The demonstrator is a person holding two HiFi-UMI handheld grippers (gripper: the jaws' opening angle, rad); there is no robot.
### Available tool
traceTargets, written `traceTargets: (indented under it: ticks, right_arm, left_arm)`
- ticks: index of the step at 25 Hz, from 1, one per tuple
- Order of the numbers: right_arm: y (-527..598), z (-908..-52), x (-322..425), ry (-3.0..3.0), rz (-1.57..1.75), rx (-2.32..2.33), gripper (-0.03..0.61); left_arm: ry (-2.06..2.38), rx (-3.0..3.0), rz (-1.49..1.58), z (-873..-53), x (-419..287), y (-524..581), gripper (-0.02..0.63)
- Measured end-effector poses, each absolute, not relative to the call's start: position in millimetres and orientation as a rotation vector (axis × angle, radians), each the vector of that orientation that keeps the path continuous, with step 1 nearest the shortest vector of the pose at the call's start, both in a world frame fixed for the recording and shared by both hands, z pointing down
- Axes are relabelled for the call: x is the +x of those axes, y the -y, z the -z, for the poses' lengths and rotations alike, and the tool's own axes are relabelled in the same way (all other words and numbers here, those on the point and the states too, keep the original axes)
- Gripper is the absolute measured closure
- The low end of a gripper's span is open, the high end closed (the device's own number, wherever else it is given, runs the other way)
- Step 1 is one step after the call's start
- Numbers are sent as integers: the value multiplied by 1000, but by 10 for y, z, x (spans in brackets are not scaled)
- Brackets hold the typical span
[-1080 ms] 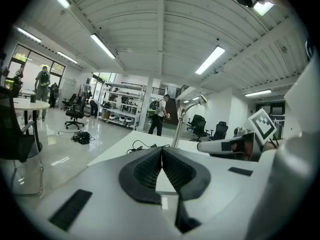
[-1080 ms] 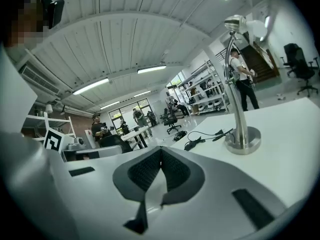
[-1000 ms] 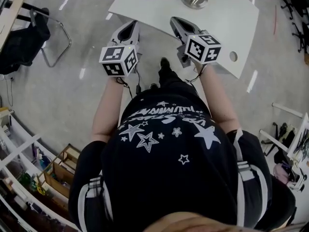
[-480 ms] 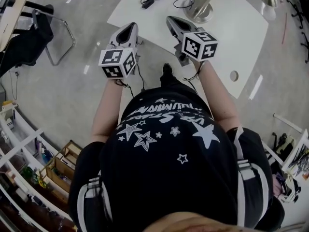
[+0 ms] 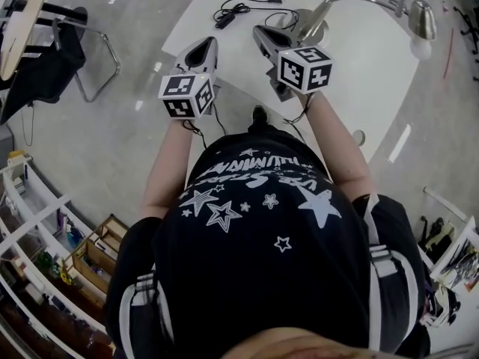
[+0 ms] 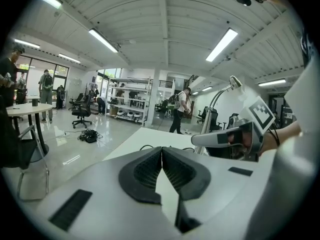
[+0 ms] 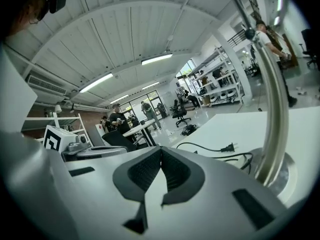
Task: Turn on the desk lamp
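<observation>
The silver desk lamp stands on the white table, its round base just beyond my right gripper. Its neck arches right to the lamp head. The black cord and its plug lie loose on the table left of the base. My left gripper hovers at the table's near left edge. Both grippers are shut with nothing in them. The right gripper view has the lamp neck close on the right, with the plug ahead. In the left gripper view the lamp neck rises behind the right gripper.
A chair draped with dark cloth stands on the floor at left. Shelving runs along the bottom left. The table has a cable hole near its right edge. Several people, office chairs and a round table are far off.
The table and lamp have come further into the head view, so the lamp's neck and head now show. Both grippers have edged forward over the table's near edge, still shut.
</observation>
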State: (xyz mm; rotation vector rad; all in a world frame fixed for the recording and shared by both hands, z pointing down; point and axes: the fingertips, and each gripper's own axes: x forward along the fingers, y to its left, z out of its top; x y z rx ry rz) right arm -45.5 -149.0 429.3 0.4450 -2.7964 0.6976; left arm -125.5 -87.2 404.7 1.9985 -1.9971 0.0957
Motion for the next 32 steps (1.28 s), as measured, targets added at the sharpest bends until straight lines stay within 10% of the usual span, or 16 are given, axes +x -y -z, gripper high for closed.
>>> traceTargets:
  ticks: [32]
  right_arm:
    - [1742, -4742, -860, 2670, -729, 524, 574]
  left_arm:
    - [1723, 2024, -255, -4617, -1544, 1358, 603]
